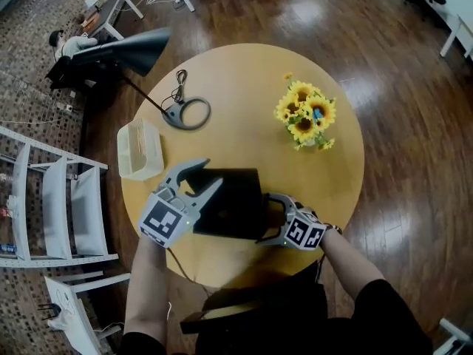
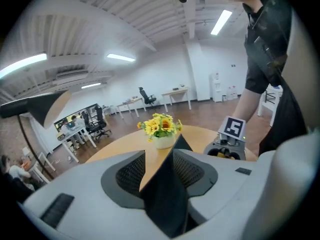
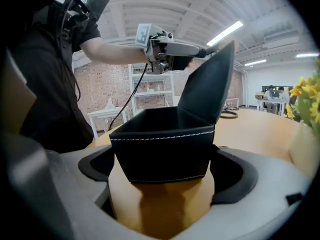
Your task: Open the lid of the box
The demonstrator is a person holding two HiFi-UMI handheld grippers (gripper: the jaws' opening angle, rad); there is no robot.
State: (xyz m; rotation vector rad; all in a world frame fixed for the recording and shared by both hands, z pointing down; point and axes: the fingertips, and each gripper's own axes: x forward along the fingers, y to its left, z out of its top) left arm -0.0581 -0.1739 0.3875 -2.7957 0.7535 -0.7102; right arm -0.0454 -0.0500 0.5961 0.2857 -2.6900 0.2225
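A black box [image 1: 229, 202] with white stitching stands on the round wooden table [image 1: 244, 72], near its front edge. Its hinged lid [image 3: 207, 86] is raised and leans back. My left gripper [image 1: 203, 174] is shut on the lid's free edge; in the left gripper view the thin black panel [image 2: 167, 194] sits pinched between the pads. My right gripper [image 1: 266, 219] clasps the box body [image 3: 150, 149] from the right, with a jaw on each side wall. The box's open inside looks dark; its contents cannot be made out.
Yellow sunflowers in a white pot [image 1: 305, 117] stand at the back right of the table. A black desk lamp with a ring base [image 1: 185, 113] and a white slotted holder [image 1: 139, 149] are on the left. White shelving [image 1: 52, 198] stands left of the table.
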